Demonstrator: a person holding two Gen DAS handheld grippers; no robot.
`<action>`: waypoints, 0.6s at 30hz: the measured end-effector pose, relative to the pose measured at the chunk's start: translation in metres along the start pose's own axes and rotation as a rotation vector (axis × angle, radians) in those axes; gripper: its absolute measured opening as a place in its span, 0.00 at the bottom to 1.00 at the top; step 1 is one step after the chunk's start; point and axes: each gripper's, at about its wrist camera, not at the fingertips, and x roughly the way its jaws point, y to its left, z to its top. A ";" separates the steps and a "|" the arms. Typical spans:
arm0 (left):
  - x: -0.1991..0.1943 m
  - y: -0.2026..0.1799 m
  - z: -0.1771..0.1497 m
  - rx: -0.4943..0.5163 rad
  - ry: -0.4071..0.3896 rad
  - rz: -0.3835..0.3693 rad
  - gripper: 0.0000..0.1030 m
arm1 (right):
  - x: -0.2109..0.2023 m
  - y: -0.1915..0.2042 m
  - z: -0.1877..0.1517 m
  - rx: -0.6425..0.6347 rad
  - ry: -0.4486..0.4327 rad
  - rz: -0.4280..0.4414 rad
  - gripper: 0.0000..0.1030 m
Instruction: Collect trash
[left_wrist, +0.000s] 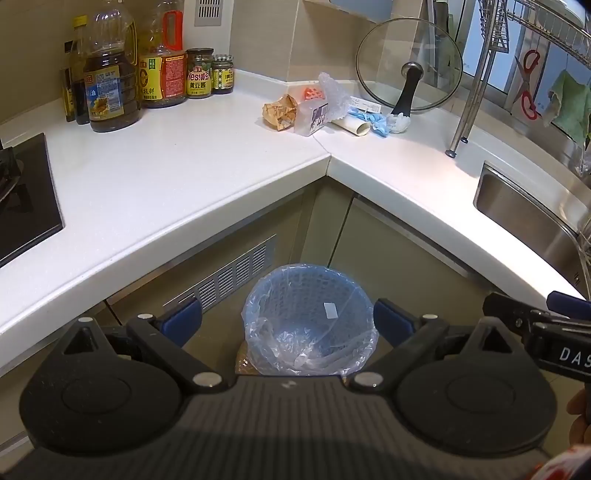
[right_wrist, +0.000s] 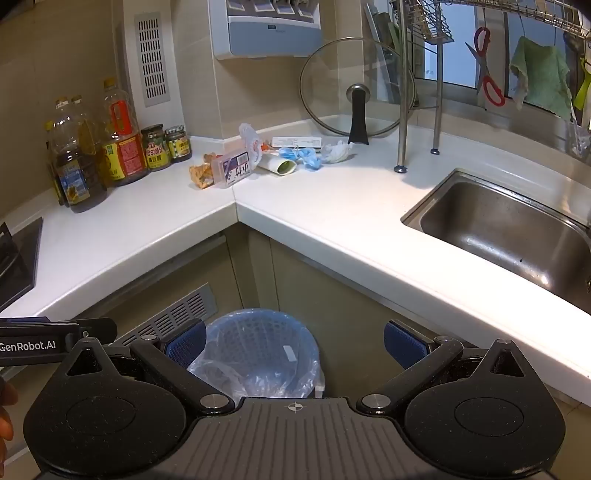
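Trash heaped in counter corner, left gripper and right gripper tilted downward, both released, over lined bin

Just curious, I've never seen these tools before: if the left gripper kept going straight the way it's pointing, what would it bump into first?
Most likely the blue bin lined with a clear bag, on the floor. It sits right between the left gripper's open fingers, though depth is hard to judge.

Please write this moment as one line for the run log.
left gripper: jaws open, empty | right gripper: jaws open, empty | trash pile: on counter | bin: below
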 end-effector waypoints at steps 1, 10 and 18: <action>0.000 0.000 0.000 0.000 0.000 -0.001 0.95 | 0.001 0.001 0.000 -0.001 0.000 0.000 0.99; -0.001 0.000 -0.001 0.004 -0.002 0.002 0.95 | -0.001 0.000 0.000 0.000 -0.001 -0.001 0.99; -0.001 0.000 -0.001 0.004 -0.003 0.002 0.96 | -0.001 0.000 0.000 0.000 -0.001 0.000 0.99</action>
